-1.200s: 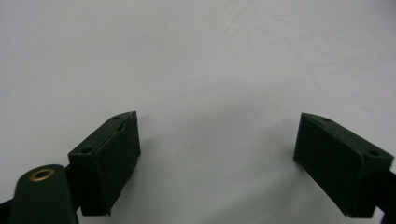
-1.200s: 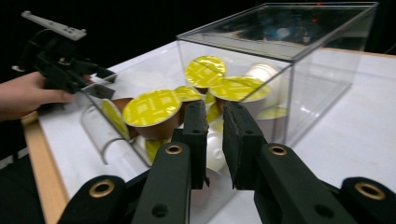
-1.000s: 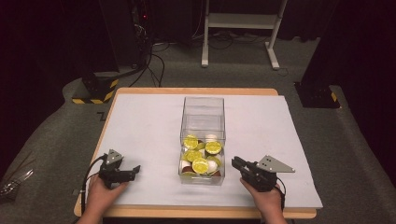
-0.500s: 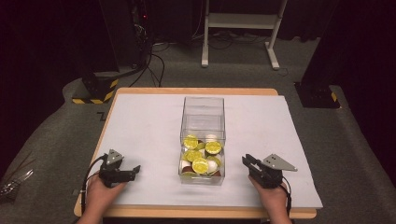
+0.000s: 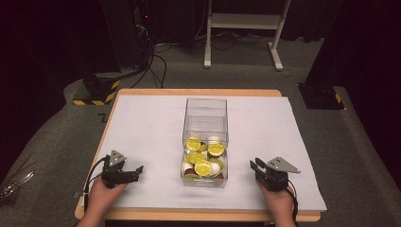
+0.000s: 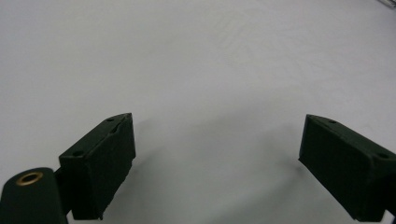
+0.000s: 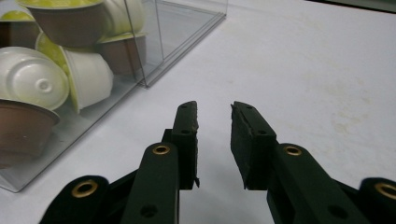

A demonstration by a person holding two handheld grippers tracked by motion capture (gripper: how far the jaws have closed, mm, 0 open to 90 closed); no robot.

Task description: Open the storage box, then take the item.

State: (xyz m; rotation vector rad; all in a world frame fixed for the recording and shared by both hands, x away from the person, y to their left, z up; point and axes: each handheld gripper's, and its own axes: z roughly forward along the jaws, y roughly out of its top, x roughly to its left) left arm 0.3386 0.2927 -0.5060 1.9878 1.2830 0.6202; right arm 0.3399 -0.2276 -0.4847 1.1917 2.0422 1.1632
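A clear plastic box stands at the table's middle, its near half holding several coffee capsules with yellow-green, brown and white shells. My left gripper rests low on the white sheet left of the box; its jaws have just been opening and stand wide apart over bare sheet. My right gripper sits right of the box. Its jaws have just been opening too, and a narrow, empty gap separates them. The box wall and capsules lie to its left.
A white sheet covers the wooden table. Beyond the table's far edge stand a white metal frame and dark equipment with cables on grey carpet. Bare sheet lies on both sides of the box.
The right gripper's tips have drawn back a little to the right, away from the box, and its jaws have parted slightly. The left hand has stayed where it was.
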